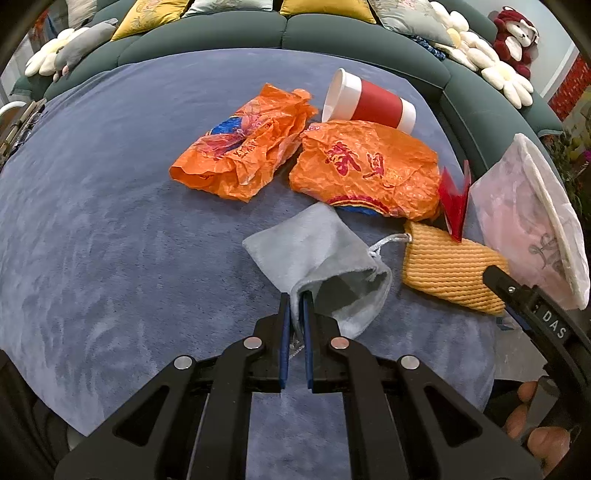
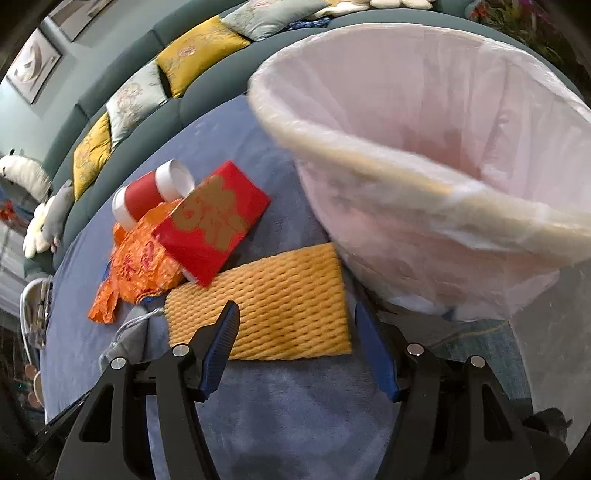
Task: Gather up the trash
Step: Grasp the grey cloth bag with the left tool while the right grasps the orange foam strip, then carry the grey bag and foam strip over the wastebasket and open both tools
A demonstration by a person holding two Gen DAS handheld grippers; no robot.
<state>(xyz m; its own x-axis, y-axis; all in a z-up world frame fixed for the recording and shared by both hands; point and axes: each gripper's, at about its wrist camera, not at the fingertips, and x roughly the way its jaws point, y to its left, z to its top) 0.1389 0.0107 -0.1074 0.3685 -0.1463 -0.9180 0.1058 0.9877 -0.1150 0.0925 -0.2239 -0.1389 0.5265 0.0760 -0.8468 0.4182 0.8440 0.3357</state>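
My left gripper (image 1: 297,301) is shut on the rim of a grey drawstring pouch (image 1: 314,262) lying on the blue blanket (image 1: 110,221). Beyond it lie two orange plastic bags (image 1: 243,147) (image 1: 369,166), a red and white paper cup (image 1: 369,101) on its side, a red envelope (image 1: 456,199) and a yellow foam net (image 1: 450,266). My right gripper (image 2: 295,317) is open, just above the near edge of the foam net (image 2: 280,306). The pink-lined trash bin (image 2: 443,166) stands close on the right. The red envelope (image 2: 210,221) leans on an orange bag (image 2: 144,266).
A dark green sofa (image 1: 280,33) with yellow and grey cushions curves behind the blanket. White flower pillows (image 1: 491,59) and a red plush toy (image 1: 517,37) sit at the right. The blanket's edge drops off at the front.
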